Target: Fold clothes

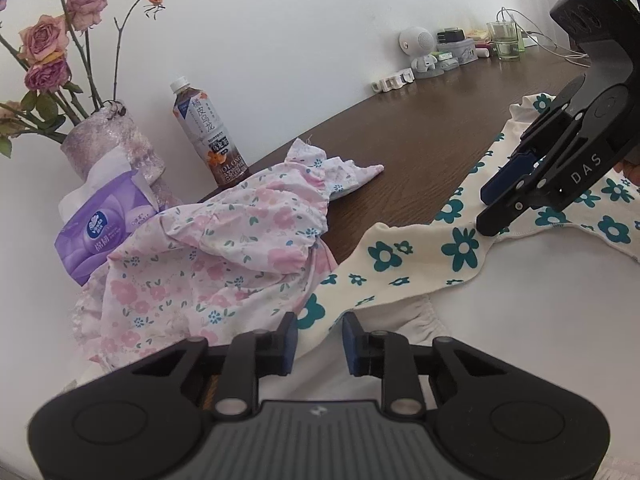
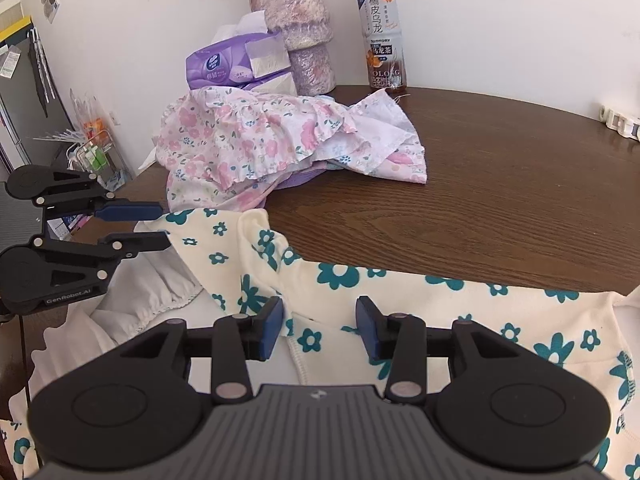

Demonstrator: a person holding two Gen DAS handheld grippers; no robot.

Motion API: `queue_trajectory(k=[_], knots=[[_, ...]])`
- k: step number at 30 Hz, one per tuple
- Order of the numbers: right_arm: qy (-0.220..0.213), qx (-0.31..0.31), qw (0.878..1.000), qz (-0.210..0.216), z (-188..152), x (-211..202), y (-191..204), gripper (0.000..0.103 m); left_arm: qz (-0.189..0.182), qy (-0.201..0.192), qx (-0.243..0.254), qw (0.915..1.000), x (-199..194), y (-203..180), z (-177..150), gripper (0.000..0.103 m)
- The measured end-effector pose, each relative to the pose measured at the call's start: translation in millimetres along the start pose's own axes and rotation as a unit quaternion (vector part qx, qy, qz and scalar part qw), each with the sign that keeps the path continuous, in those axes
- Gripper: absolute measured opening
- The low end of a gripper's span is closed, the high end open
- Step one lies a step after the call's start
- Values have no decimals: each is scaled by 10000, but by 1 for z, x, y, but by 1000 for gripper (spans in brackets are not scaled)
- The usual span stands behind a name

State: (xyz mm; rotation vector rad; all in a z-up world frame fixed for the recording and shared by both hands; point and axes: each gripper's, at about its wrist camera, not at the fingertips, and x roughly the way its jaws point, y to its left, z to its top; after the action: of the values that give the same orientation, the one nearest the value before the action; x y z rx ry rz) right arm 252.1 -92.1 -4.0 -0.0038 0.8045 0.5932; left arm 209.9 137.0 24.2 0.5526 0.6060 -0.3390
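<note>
Item 1: cream teal-flowered garment (image 2: 344,276); my left gripper (image 1: 319,344) and right gripper (image 2: 319,326) both released, poised to pinch its sleeve; pink floral dress (image 2: 256,140) queued at 11 o'clock

The left wrist view sits low and close over the cream garment (image 1: 420,256), looking along the bench (image 1: 400,136) toward the wall; the right gripper (image 1: 486,210) enters at 2 o'clock. The right wrist view looks from the bench's near edge across it toward the wall, also close, with the left gripper (image 2: 166,226) at 9 o'clock. Both views share the pink floral garment (image 2: 280,140), the tissue pack (image 1: 100,228), the vase (image 2: 296,32) and the tea bottle (image 1: 208,132).
</note>
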Motion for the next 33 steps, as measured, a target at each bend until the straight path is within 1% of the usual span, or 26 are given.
queue_trajectory(k=[2, 4, 6, 7, 9, 12, 16, 18, 20, 22, 23, 25, 28, 29, 30, 31, 32, 33], knots=[[-44, 66, 10000, -7, -1, -1, -4, 41, 34, 6, -5, 10000, 0, 0, 2, 23], [-58, 103, 9999, 24, -2, 0, -5, 41, -15, 24, 43, 10000, 2, -3, 3, 20], [-75, 92, 9999, 64, -2, 0, -4, 41, -41, 56, 116, 9999, 3, -7, 5, 12], [-84, 75, 9999, 84, -2, 0, -3, 41, -23, 82, 147, 9999, 4, -9, 5, 5], [-94, 54, 9999, 116, -3, 1, -2, 41, 46, 91, 167, 9998, 5, -12, 6, 1], [-139, 81, 9998, 152, -5, 1, -2, 41, 215, -24, 239, 9995, -1, -16, 6, 0], [-231, 147, 9993, 245, -6, -1, -3, 41, 535, -385, 400, 9970, -24, -24, 5, 0], [-314, 75, 9990, 319, -6, -6, 0, 41, 571, -419, 396, 9967, -35, -28, 2, 0], [-406, -117, 9981, 452, -5, -12, 7, 42, 545, -303, 459, 9970, -36, -34, -3, 0], [-368, -533, 9963, 561, -5, -14, 23, 50, 528, -212, 476, 9972, -35, -38, -8, 0], [-306, -792, 9950, 521, -6, -11, 33, 54, 525, -179, 462, 9974, -33, -39, -10, 0], [-191, -1299, 9907, 350, -9, -4, 52, 54, 557, -210, 398, 9974, -34, -38, -9, 0], [-132, -1938, 9809, -95, -16, 5, 74, 53, 597, -328, 330, 9971, -37, -36, -5, 0], [-155, -2102, 9773, -230, -18, 6, 79, 48, 581, -352, 340, 9971, -39, -37, -5, 0], [-183, -2212, 9745, -343, -19, 6, 82, 37, 565, -376, 350, 9971, -41, -38, -5, 0], [-207, -2306, 9719, -435, -21, 6, 84, 30, 548, -399, 360, 9971, -43, -39, -5, 0], [-212, -2319, 9716, -415, -21, 5, 83, 13, 533, -398, 356, 9972, -43, -40, -5, 0], [-217, -2333, 9714, -396, -21, 4, 83, 1, 522, -383, 344, 9973, -44, -40, -7, 0]])
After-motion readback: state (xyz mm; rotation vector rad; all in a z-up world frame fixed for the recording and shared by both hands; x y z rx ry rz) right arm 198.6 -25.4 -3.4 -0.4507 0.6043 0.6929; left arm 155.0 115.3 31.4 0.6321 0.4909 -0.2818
